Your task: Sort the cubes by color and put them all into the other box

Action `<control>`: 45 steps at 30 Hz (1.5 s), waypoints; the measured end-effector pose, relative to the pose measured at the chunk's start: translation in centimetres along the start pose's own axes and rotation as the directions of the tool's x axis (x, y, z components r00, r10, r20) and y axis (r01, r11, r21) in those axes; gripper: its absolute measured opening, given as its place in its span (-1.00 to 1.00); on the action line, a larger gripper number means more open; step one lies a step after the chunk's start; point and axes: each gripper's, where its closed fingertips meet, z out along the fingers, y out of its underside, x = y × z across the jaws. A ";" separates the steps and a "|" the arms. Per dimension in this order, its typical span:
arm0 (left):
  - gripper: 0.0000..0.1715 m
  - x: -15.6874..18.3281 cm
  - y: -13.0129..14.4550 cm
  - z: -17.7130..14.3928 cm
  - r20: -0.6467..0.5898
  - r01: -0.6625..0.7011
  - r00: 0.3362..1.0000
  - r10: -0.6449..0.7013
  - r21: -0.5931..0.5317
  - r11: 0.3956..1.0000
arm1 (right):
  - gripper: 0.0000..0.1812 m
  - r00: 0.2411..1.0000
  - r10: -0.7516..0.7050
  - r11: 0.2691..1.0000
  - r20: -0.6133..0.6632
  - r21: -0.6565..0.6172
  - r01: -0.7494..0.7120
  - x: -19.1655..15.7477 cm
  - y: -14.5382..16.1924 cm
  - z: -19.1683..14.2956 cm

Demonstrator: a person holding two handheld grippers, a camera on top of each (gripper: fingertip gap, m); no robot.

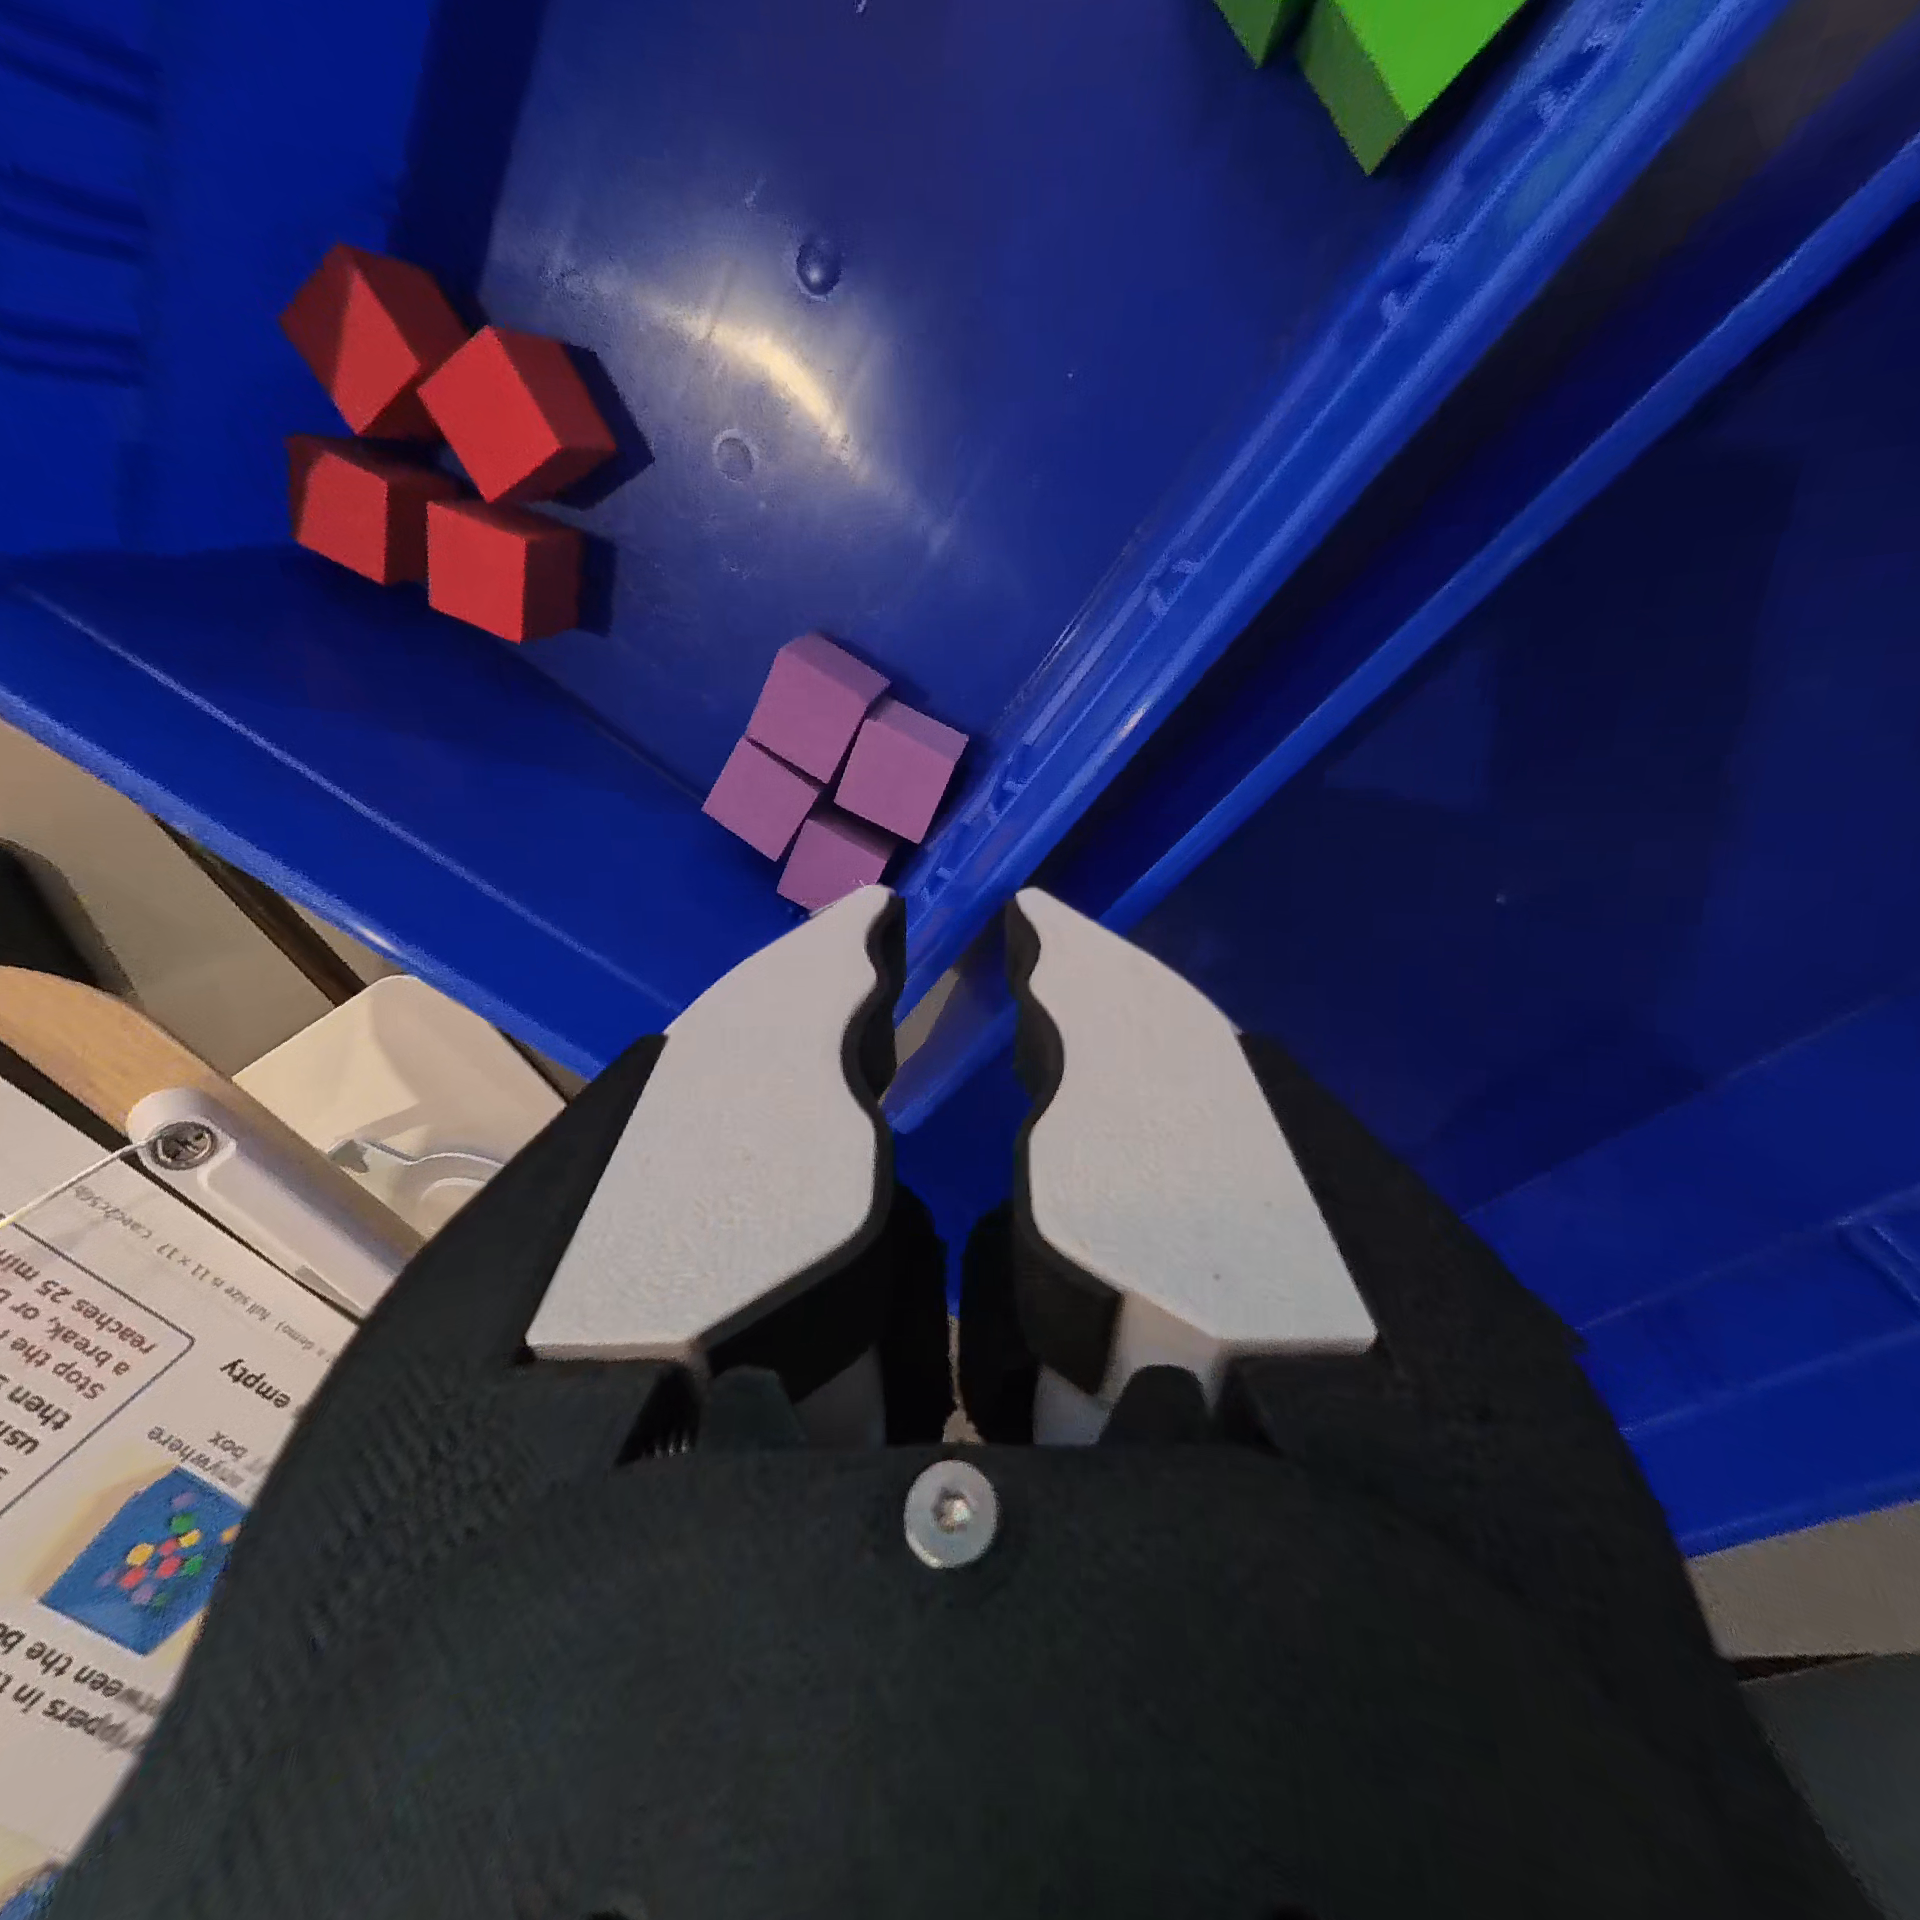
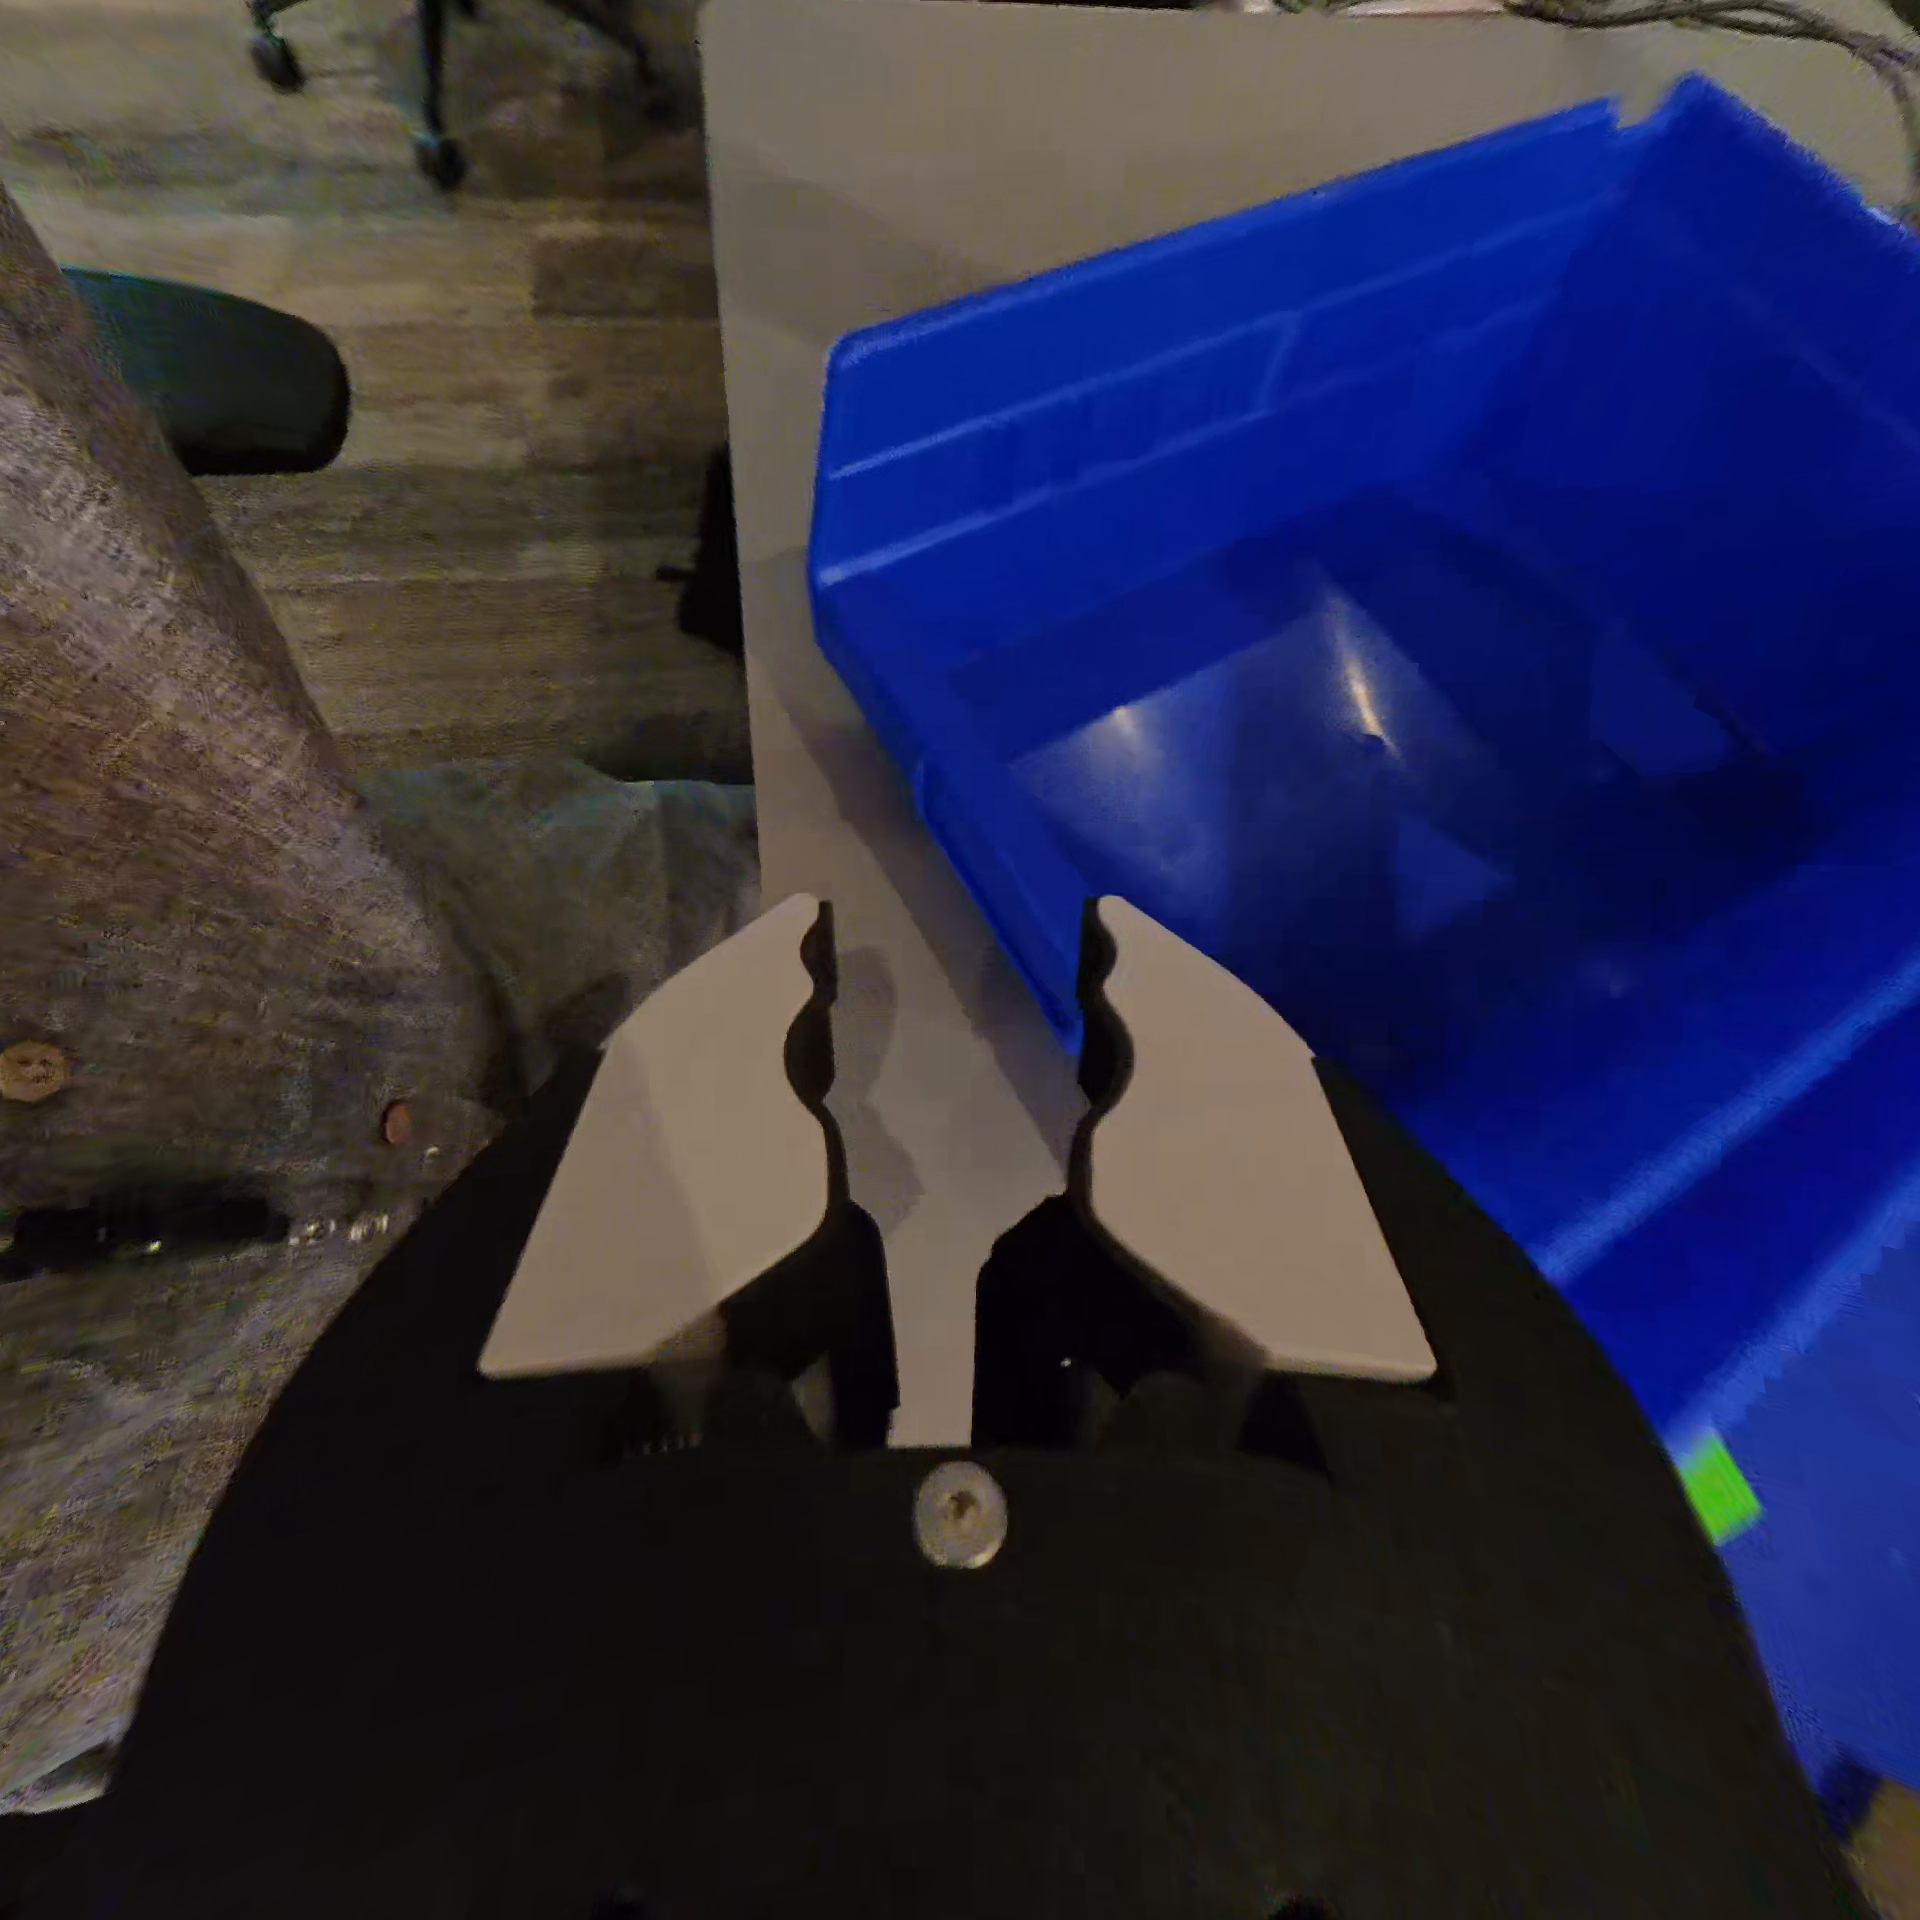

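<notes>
While its jaws stand slightly apart with nothing between them, the left gripper [image 1: 951, 904] hovers over the rims where two blue bins meet, nearest the purple cubes [image 1: 831, 769] clustered in the corner of the left bin [image 1: 312, 748]. Red cubes [image 1: 436, 436] lie farther in, green blocks [image 1: 1351, 73] at the top edge. A printed sheet [image 1: 94, 1413] lies beside it. The right gripper [image 2: 956, 909], jaws spread and holding nothing, hangs above the pale surface [image 2: 935, 187] just beside the other blue bin [image 2: 1039, 416]
</notes>
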 end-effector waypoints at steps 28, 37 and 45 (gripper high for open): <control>-0.87 0.6 -0.6 2.8 0.007 0.012 1.000 -0.012 -0.036 0.999 | -0.63 0.975 -0.176 0.875 0.134 -0.433 0.217 -0.8 7.2 2.6; -0.93 0.7 -0.5 2.7 0.054 0.104 0.993 -0.100 -0.082 0.991 | -0.63 0.968 -0.188 0.865 0.166 -0.439 0.244 -2.9 9.3 -0.5; -0.93 1.5 -1.5 2.6 0.037 0.144 0.989 -0.142 -0.072 0.987 | -0.61 0.967 -0.184 0.856 0.176 -0.455 0.245 -4.5 12.4 -4.7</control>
